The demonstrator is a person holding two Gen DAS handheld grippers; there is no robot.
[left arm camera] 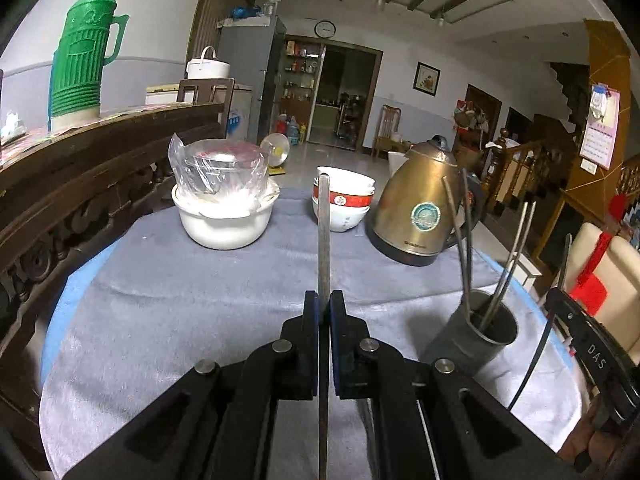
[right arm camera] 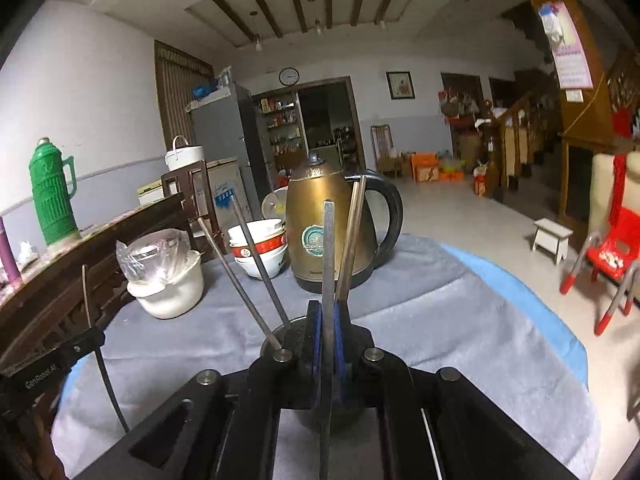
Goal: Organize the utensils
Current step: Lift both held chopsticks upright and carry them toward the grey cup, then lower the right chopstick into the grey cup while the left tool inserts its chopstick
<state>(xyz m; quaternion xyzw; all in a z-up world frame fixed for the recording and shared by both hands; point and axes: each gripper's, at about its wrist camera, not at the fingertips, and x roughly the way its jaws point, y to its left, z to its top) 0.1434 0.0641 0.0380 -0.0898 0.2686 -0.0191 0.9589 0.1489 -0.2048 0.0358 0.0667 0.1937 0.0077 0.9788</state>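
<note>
My left gripper (left arm camera: 324,300) is shut on a flat metal utensil handle (left arm camera: 324,232) that points up and away over the grey cloth. A dark metal cup (left arm camera: 478,332) stands to its right and holds several metal chopsticks (left arm camera: 508,264). My right gripper (right arm camera: 329,312) is shut on another flat metal utensil (right arm camera: 329,248), held upright just above the same cup (right arm camera: 288,330), which sits right under its fingers with chopsticks (right arm camera: 256,256) leaning out to the left. The right gripper's body (left arm camera: 592,356) shows at the right edge of the left wrist view.
A brass electric kettle (left arm camera: 420,208) stands behind the cup. Stacked red-and-white bowls (left arm camera: 344,200) and a white pot with a bagged glass lid (left arm camera: 224,200) sit at the back of the grey cloth (left arm camera: 200,288). A dark wooden rail (left arm camera: 80,176) with a green thermos (left arm camera: 80,56) runs on the left.
</note>
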